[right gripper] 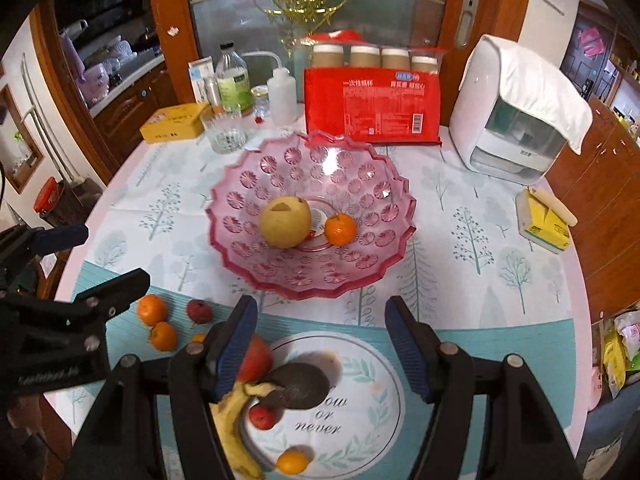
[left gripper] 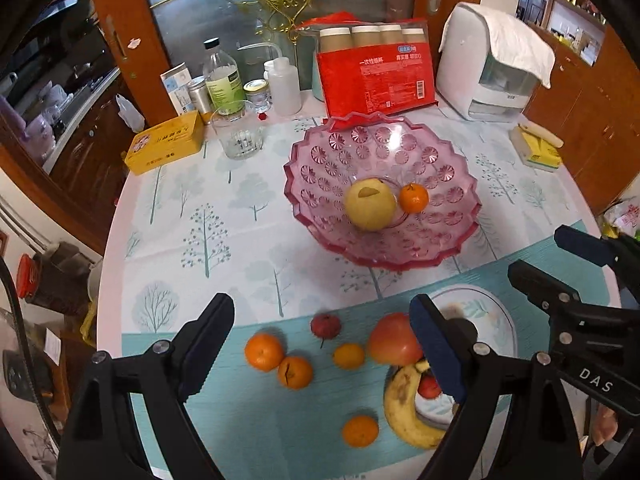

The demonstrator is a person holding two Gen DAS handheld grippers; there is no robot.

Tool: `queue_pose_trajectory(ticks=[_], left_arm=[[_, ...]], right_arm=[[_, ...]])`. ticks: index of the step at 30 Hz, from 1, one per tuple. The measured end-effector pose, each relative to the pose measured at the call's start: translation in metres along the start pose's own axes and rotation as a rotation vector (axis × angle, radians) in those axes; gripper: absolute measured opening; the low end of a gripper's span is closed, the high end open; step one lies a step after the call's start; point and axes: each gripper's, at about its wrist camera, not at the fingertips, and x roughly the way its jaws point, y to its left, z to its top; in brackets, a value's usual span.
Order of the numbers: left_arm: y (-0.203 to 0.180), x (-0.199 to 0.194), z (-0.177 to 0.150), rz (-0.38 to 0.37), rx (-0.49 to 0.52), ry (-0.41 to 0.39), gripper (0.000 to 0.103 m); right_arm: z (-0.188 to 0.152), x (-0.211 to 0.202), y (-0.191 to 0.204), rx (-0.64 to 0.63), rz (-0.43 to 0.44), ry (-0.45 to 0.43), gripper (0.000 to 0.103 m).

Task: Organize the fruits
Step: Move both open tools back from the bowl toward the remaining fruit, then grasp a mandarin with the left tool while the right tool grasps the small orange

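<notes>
On the tree-print tablecloth (right gripper: 460,216) before a glazed wooden door (right gripper: 312,8), both grippers (left gripper: 320,344) (right gripper: 320,340) hang open, empty.

Even, fairly bright indoor light fills both fisheye views, with soft shadows under the translucent pink glass bowl (left gripper: 380,200). Edges bow and darken; nearby fruit looks slightly blurred.

A pear (right gripper: 285,222) and an orange (right gripper: 340,229) sit in the bowl (right gripper: 256,276) mid-tabletop; a banana (right gripper: 234,428) lies at the near edge.
</notes>
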Motion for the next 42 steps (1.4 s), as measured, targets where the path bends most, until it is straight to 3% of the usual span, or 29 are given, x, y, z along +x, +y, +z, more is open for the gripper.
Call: queue_pose_trajectory(ticks=[10,20,30,37,42], left_arm=[[0.018,-0.038,-0.053,0.058,0.016,-0.063,0.088],[0.005,-0.013,-0.117,-0.014,0.057,-0.007,0.088],[-0.006,0.037,-0.158,-0.088,0.044,0.065,0.088],[-0.014,0.064,-0.175,-0.089,0.048,0.077,0.087],[-0.018,0.078,-0.179,-0.111,0.042,0.1,0.08]], right_arm=[[-0.042,-0.037,0.017,0.003,0.012,-0.039,0.067],[-0.107,-0.04,0.025,0.015,-0.006,-0.009,0.067],[-0.166,0.004,0.014,0.103,0.036,0.08,0.066],[-0.188,0.041,0.005,0.153,0.054,0.168,0.052],[-0.193,0.055,0.001,0.165,0.064,0.201,0.051]])
